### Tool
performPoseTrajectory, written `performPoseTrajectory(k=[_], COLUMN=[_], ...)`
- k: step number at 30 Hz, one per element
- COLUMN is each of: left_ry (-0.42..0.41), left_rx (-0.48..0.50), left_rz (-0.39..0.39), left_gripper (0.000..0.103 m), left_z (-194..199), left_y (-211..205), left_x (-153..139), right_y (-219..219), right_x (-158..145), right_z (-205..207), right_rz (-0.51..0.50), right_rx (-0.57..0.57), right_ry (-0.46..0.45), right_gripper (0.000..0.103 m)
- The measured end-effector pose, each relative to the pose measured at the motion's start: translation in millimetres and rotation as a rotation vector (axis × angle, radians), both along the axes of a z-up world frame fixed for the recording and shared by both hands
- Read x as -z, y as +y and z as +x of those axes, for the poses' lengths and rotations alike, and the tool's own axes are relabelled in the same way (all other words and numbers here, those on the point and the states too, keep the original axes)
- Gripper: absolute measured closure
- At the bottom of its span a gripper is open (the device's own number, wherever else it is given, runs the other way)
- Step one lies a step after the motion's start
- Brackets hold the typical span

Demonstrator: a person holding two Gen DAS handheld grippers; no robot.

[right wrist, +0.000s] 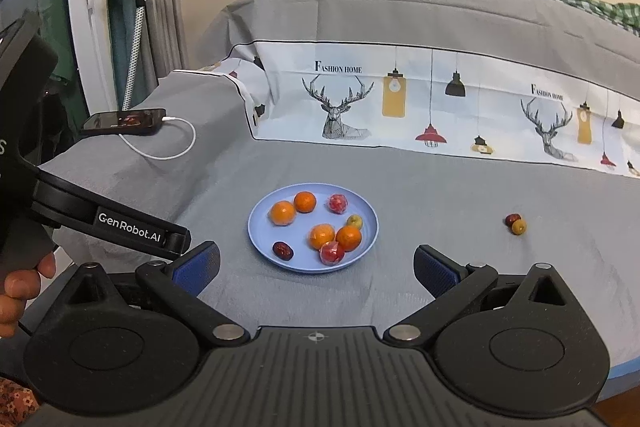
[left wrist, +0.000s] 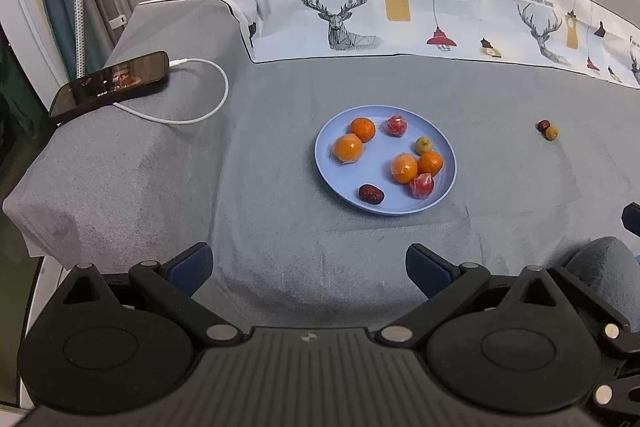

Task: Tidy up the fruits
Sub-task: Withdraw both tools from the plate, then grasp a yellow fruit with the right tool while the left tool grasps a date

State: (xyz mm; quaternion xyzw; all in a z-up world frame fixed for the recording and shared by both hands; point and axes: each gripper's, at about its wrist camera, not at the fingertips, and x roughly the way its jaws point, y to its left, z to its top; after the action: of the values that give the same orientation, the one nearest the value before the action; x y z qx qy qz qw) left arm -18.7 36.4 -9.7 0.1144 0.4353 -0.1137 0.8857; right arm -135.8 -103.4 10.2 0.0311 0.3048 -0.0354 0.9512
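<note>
A light blue plate (left wrist: 340, 183) (right wrist: 260, 227) lies on the grey cloth. It holds several oranges (left wrist: 363, 129) (right wrist: 305, 201), two red wrapped fruits (left wrist: 421, 185) (right wrist: 331, 252), a dark red date (left wrist: 371, 193) (right wrist: 282, 250) and a small yellow-green fruit (left wrist: 423, 145) (right wrist: 354, 221). Two small fruits, one dark red (left wrist: 543, 125) (right wrist: 511, 219) and one yellow-brown (left wrist: 552, 133) (right wrist: 519, 226), lie on the cloth right of the plate. My left gripper (left wrist: 308, 267) is open and empty, short of the plate. My right gripper (right wrist: 316, 267) is open and empty, just short of the plate.
A black phone (left wrist: 110, 83) (right wrist: 124, 121) with a white charging cable (left wrist: 208, 95) lies at the left on a raised grey-covered edge. A deer-print cloth (left wrist: 400, 15) runs along the back. The left gripper's body (right wrist: 108, 223) shows at the left of the right wrist view.
</note>
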Motion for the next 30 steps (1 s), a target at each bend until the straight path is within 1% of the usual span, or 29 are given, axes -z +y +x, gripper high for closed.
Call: performPoseTrajectory(k=[5, 7, 10, 13, 14, 16, 18, 21, 23, 26, 28, 30], left_ry=[0.002, 0.03, 0.081, 0.091, 0.096, 0.109, 0.131, 0.164, 0.18, 0.192, 0.192, 0.191], left_rx=[-0.003, -0.012, -0.04, -0.065, -0.067, -0.067, -0.057, -0.056, -0.053, -0.04, -0.029, -0.015], left_rz=[0.01, 0.011, -0.013, -0.009, -0.005, 0.001, 0.003, 0.005, 0.012, 0.032, 0.048, 0.051], left_gripper=[0.0, 0.0, 0.0, 0.0, 0.0, 0.0, 0.0, 0.0, 0.0, 0.0, 0.0, 0.0], left_z=[3, 8, 22, 36, 40, 50, 59, 75, 84, 98, 106, 114], left_y=[-1, -1, -1, -8, -12, -22, -33, -52, -66, -90, -107, -126], left_x=[3, 6, 9, 9, 9, 10, 12, 17, 21, 27, 30, 34], right_y=[-5, -13, -37, -74, -89, -128, -170, -227, -255, -280, -291, -299], right_x=[6, 10, 19, 33, 40, 62, 90, 132, 156, 187, 203, 207], right_z=[6, 9, 20, 38, 47, 70, 92, 120, 136, 161, 176, 182], right_rz=[0.03, 0.052, 0.079, 0.043, 0.024, -0.004, 0.001, 0.011, 0.023, 0.016, -0.008, -0.037], right_rx=[0.014, 0.033, 0.114, 0.243, 0.286, 0.395, 0.522, 0.683, 0.713, 0.683, 0.666, 0.671], right_ry=[0.015, 0.018, 0.023, 0.007, 0.009, 0.042, 0.11, 0.166, 0.184, 0.201, 0.209, 0.163], right_gripper=[0.001, 0.001, 0.001, 0.001, 0.001, 0.001, 0.001, 0.001, 0.001, 0.001, 0.001, 0.001])
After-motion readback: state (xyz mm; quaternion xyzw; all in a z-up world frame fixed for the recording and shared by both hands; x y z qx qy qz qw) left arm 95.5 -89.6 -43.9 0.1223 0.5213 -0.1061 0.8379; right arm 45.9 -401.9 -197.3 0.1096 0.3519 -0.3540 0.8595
